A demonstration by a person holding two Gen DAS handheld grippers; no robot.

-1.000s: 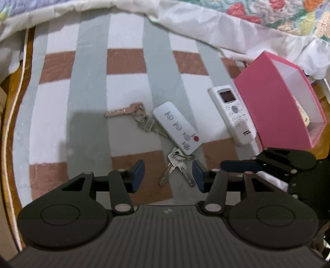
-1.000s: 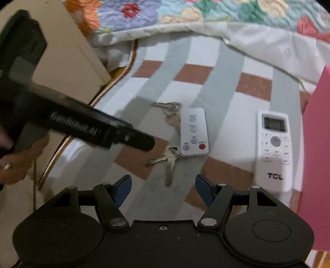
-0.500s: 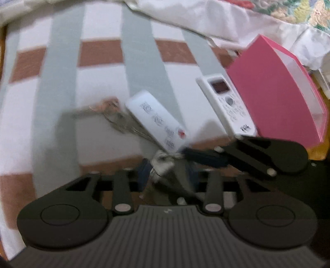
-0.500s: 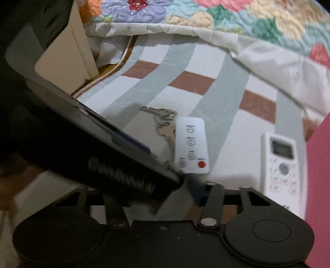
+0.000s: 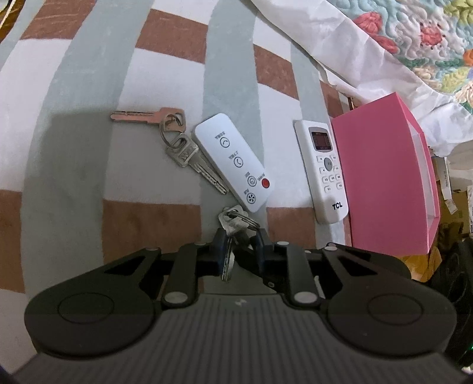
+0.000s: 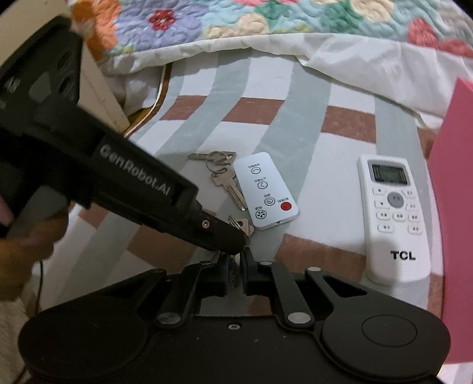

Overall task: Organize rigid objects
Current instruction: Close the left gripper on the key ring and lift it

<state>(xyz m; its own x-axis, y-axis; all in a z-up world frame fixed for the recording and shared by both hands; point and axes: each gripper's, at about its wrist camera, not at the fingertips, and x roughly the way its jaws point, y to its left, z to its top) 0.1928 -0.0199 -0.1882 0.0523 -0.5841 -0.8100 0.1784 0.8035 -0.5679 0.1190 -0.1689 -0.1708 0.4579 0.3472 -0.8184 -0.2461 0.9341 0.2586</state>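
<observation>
A small key bunch (image 5: 233, 223) lies on the striped blanket just in front of a flat white remote (image 5: 233, 161). My left gripper (image 5: 239, 245) is closing its blue pads on this bunch, one blade hanging between them. In the right wrist view my right gripper (image 6: 235, 268) is also closing, a key blade of the same bunch (image 6: 244, 227) pinched in its narrow gap. The left gripper (image 6: 233, 245) reaches in from the upper left, its tip just over my right pads. A second key bunch (image 5: 177, 141) lies left of the remote.
A white TCL remote (image 5: 325, 168) lies beside an open pink box (image 5: 384, 183) on the right. A white sheet (image 6: 354, 62) and floral quilt (image 6: 236, 17) border the far edge. A hand (image 6: 23, 245) holds the left gripper; cream furniture (image 6: 100, 88) stands at the left.
Both grippers have closed from wide open onto the near key bunch. The left gripper came down and in over it, crossing in front of the right wrist view.
</observation>
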